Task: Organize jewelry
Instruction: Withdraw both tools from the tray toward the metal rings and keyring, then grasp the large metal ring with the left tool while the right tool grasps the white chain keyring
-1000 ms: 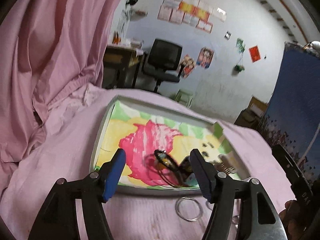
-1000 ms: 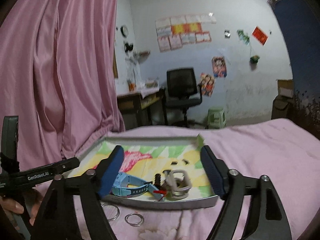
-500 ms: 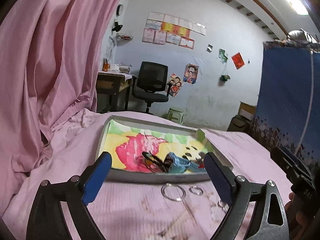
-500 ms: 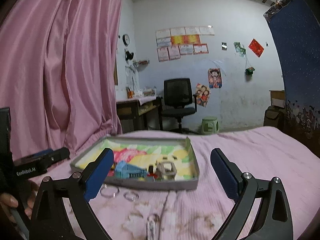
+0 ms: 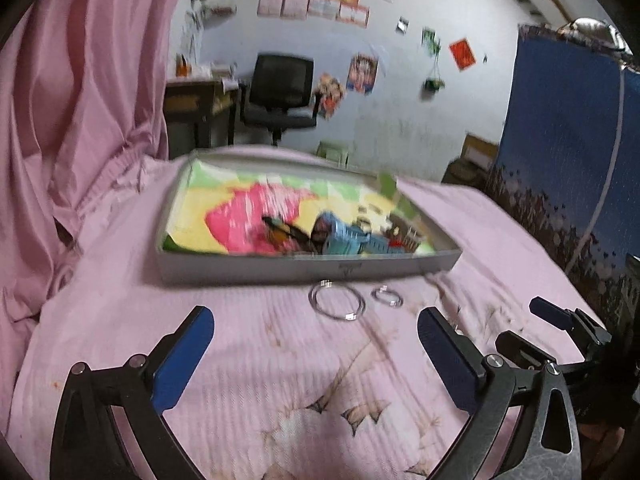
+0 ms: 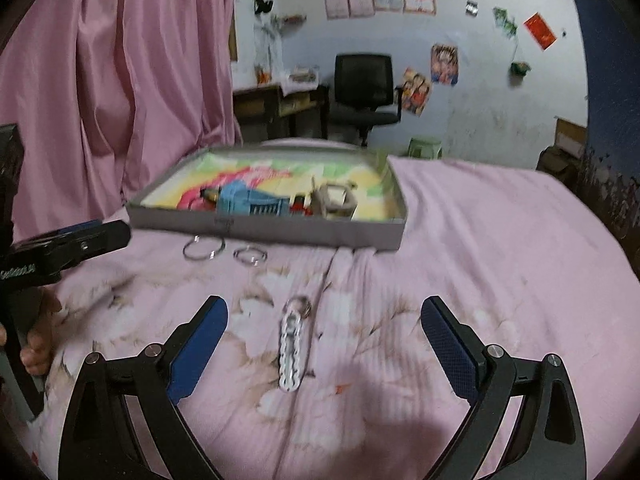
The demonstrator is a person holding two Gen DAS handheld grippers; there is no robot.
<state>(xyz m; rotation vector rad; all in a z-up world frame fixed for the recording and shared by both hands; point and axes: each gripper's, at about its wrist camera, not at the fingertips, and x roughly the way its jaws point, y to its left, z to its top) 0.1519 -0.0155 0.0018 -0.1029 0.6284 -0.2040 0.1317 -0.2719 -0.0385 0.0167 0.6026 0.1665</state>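
Both grippers empty, jaws spread wide, hovering over the pink bedspread [image 6: 500,240] on the near side of the tray [image 5: 304,268]. Left gripper [image 5: 316,350] sits to the left; right gripper [image 6: 324,334] to the right, w/ a hand [image 6: 36,344] visible at the left edge of the right view holding the other tool.

Tray is grey-walled w/ a bright pink/yellow/green lining, lying flat, far from both grippers. Inside, toward its near edge: blue watch [image 6: 248,200], a beige boxy item [image 6: 336,202] right of it, dark tangled piece [image 5: 286,232] left of it; details blurred.

On the bedspread just outside the tray's near wall: big ring [image 5: 337,300] and small ring [image 5: 387,296], side by side, apart from each other. Nearer, between the right gripper's fingers: a white beaded bracelet [image 6: 291,354] stretched out straight, w/ a small ring at its far end.
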